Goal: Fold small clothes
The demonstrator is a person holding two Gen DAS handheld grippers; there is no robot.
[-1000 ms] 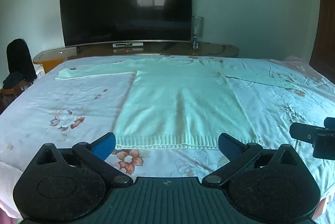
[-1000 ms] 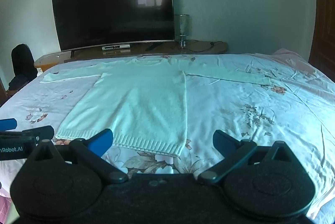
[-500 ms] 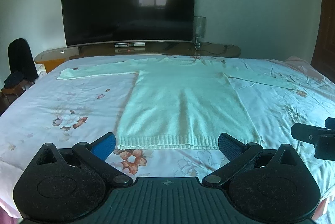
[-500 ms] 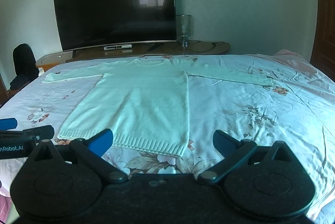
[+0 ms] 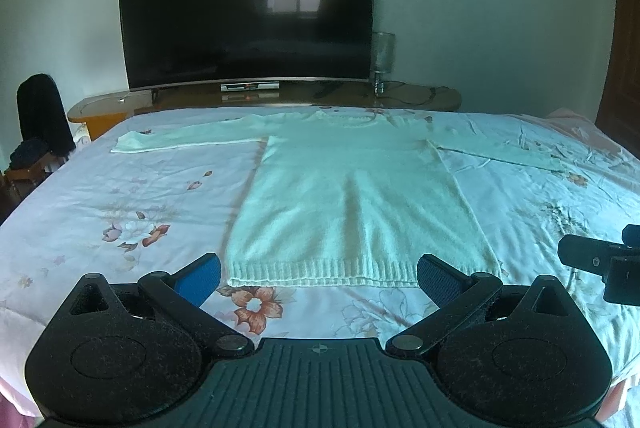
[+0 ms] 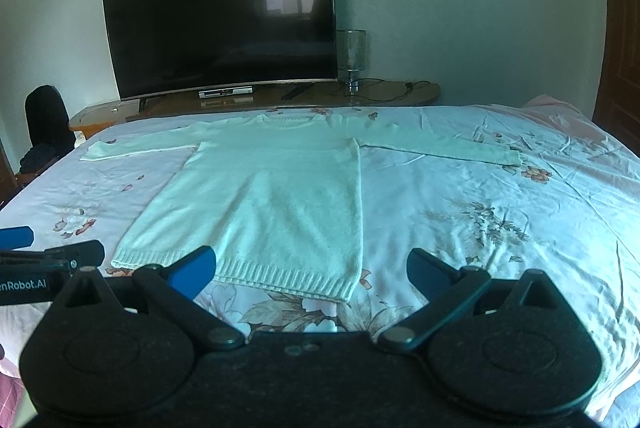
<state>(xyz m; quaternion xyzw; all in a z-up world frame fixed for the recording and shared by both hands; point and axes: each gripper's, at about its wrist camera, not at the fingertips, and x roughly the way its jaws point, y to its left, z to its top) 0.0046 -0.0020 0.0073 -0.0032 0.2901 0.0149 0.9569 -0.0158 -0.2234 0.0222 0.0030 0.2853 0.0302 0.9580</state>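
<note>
Both views shifted slightly versus earlier; sweater [image 5: 352, 203] unmoved, flat on bed [image 5: 120, 195], sleeves spread. Left gripper [image 5: 319, 274], right gripper [image 6: 311, 268] released, empty, near sweater hem.

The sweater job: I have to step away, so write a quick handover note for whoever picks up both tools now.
Left tool: open, empty, near the hem.
Right tool: open, empty, near the hem's right corner.
The sweater lies flat on the bed, both sleeves spread out, hem nearest you.
Done: nothing folded.
Left: fold in the sleeves, then the body.
</note>
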